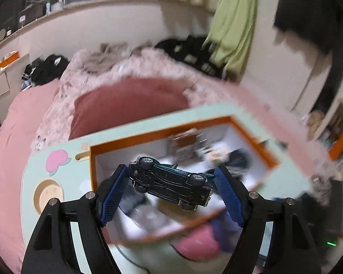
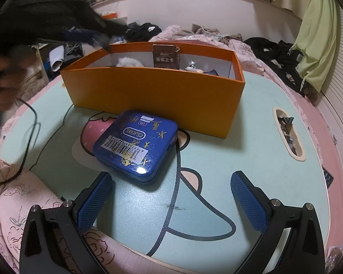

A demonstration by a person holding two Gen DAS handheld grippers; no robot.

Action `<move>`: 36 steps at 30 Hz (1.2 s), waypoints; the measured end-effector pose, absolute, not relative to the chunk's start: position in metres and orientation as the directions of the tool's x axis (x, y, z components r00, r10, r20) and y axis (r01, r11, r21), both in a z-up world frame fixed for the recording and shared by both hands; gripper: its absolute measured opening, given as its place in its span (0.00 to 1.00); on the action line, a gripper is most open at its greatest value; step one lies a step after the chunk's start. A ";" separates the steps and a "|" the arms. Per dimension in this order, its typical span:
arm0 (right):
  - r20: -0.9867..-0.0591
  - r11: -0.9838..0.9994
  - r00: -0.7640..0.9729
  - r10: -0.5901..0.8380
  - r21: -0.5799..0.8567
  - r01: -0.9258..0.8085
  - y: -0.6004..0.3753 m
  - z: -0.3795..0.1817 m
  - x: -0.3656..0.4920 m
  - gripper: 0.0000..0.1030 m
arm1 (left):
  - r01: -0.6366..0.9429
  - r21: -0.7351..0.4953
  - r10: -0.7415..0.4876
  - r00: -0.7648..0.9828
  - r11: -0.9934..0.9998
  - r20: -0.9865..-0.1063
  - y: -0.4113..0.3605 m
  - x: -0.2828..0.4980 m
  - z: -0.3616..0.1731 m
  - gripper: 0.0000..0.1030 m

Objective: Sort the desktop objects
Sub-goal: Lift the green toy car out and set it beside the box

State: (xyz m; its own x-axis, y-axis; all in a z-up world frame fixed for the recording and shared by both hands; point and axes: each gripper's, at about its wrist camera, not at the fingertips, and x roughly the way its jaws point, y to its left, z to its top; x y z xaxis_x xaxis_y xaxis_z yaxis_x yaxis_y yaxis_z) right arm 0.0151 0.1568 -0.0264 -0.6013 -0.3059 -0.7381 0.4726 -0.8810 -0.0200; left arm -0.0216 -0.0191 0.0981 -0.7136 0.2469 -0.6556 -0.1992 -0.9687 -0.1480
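place: home bedroom | signs: bed with pink quilt [image 1: 29, 114], clothes [image 1: 50, 68] heaped at far wall, green garment [image 2: 317, 45] hanging right

The left wrist view smears the orange box [image 1: 251, 134] and its contents past naming, though the toy car [image 1: 171, 183] stays sharp; in the right wrist view a dark blurred shape [image 2: 45, 27] hides the box's far left corner; the box's front wall conceals most contents.
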 end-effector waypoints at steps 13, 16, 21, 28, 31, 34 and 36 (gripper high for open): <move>-0.738 -0.881 -0.601 -0.307 -0.019 0.473 0.158 -0.026 0.016 1.00 | -0.174 -0.146 0.223 -0.610 -0.974 -0.761 0.006 0.010 0.021 0.76; -0.738 -0.881 -0.602 -0.307 -0.020 0.473 0.158 -0.027 0.016 1.00 | -0.144 -0.157 0.213 -0.647 -0.977 -0.732 -0.002 0.008 0.030 0.76; -0.738 -0.881 -0.601 -0.307 -0.019 0.473 0.158 -0.027 0.016 1.00 | -0.150 -0.112 0.183 -0.639 -0.982 -0.747 -0.008 0.023 0.030 0.79; -0.738 -0.882 -0.603 -0.303 -0.024 0.471 0.158 -0.025 0.015 1.00 | -0.139 -0.032 0.109 -0.588 -0.990 -0.801 -0.004 0.041 0.000 1.00; -0.739 -0.882 -0.602 -0.303 -0.023 0.471 0.157 -0.023 0.015 1.00 | -0.128 -0.029 0.099 -0.586 -0.991 -0.804 -0.003 0.035 0.000 1.00; -0.739 -0.882 -0.602 -0.303 -0.022 0.471 0.157 -0.023 0.014 1.00 | -0.128 -0.030 0.101 -0.591 -0.991 -0.800 -0.004 0.034 0.000 1.00; -0.739 -0.883 -0.603 -0.301 -0.023 0.468 0.157 -0.022 0.014 1.00 | -0.128 -0.030 0.101 -0.593 -0.991 -0.799 -0.005 0.037 -0.001 1.00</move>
State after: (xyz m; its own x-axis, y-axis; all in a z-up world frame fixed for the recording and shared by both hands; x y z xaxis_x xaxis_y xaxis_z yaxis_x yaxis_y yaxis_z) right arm 0.0138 0.1568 -0.0218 -0.6031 -0.3007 -0.7388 0.4682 -0.8833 -0.0227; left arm 0.0370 -0.0051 -0.0011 -0.5927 0.1008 -0.7991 -0.1279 -0.9913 -0.0301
